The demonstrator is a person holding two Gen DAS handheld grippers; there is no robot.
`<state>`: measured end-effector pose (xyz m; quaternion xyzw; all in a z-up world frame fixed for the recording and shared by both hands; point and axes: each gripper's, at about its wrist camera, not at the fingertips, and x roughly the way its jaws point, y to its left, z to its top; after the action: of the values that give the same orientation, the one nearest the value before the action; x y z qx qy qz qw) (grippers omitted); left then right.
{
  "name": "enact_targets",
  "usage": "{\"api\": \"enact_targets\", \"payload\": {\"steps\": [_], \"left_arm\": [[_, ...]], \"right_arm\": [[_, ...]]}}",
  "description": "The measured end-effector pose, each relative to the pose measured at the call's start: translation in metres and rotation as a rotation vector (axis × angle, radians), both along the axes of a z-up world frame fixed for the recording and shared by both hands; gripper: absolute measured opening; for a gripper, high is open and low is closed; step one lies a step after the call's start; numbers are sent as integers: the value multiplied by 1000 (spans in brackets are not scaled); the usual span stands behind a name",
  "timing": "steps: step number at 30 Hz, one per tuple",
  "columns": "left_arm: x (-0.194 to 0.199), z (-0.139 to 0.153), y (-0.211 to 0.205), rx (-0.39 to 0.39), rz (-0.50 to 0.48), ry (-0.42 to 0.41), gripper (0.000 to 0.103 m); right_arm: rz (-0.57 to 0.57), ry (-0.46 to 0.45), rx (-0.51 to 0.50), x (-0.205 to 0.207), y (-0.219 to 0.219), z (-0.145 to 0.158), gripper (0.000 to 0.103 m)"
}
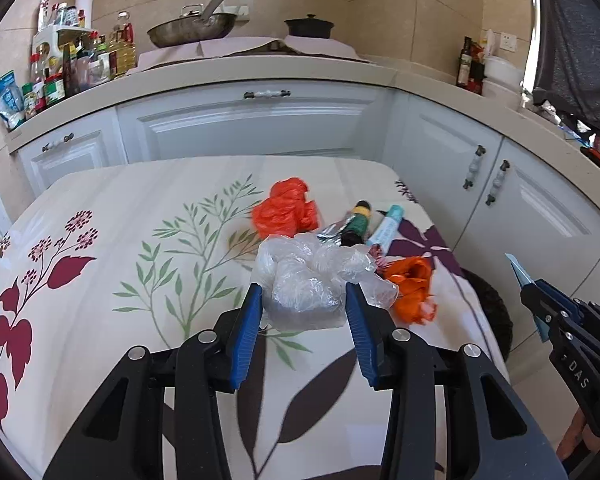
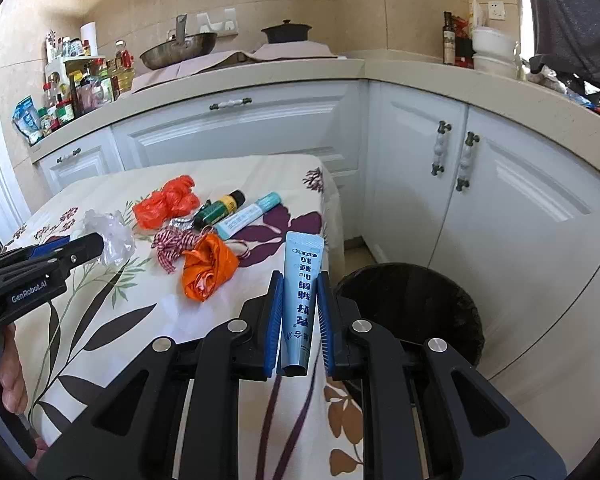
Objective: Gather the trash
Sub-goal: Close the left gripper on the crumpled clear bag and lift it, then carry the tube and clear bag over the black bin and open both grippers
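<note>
My left gripper (image 1: 302, 300) is shut on a crumpled clear plastic bag (image 1: 308, 276) above the flowered tablecloth (image 1: 100, 280). My right gripper (image 2: 300, 280) is shut on a pale blue tube (image 2: 302, 292), held upright near the table's right edge, left of the black-lined trash bin (image 2: 412, 304). On the table lie a red-orange bag (image 2: 168, 200), an orange bag (image 2: 208, 268), a green bottle (image 2: 218, 210), a second blue tube (image 2: 248, 216) and a checked ribbon (image 2: 170, 246).
White cabinets (image 2: 480, 200) and a beige counter (image 2: 300, 72) wrap round the back and right. The counter holds a wok (image 2: 176, 50), a dark pot (image 2: 286, 32) and several bottles (image 2: 84, 84). The bin stands on the floor between table and cabinets.
</note>
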<state>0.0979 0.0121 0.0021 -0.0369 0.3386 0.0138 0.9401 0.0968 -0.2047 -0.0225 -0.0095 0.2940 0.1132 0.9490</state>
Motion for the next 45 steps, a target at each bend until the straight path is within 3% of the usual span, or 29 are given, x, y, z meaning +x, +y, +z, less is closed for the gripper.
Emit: {"api": "enact_targets", "payload": {"steps": [24,33,45], "left_arm": [[3,26,-93,4,-211,-73,43],[18,25,-142,10,-292,-83,43],[48,9,-183,36,-312,-64,43]], "right_arm": [[-179,-90,-16,-4,-79,24,17],[-239,-109,-34,6,-111,21,17],[-282,-92,-39,31,-141,1,17]]}}
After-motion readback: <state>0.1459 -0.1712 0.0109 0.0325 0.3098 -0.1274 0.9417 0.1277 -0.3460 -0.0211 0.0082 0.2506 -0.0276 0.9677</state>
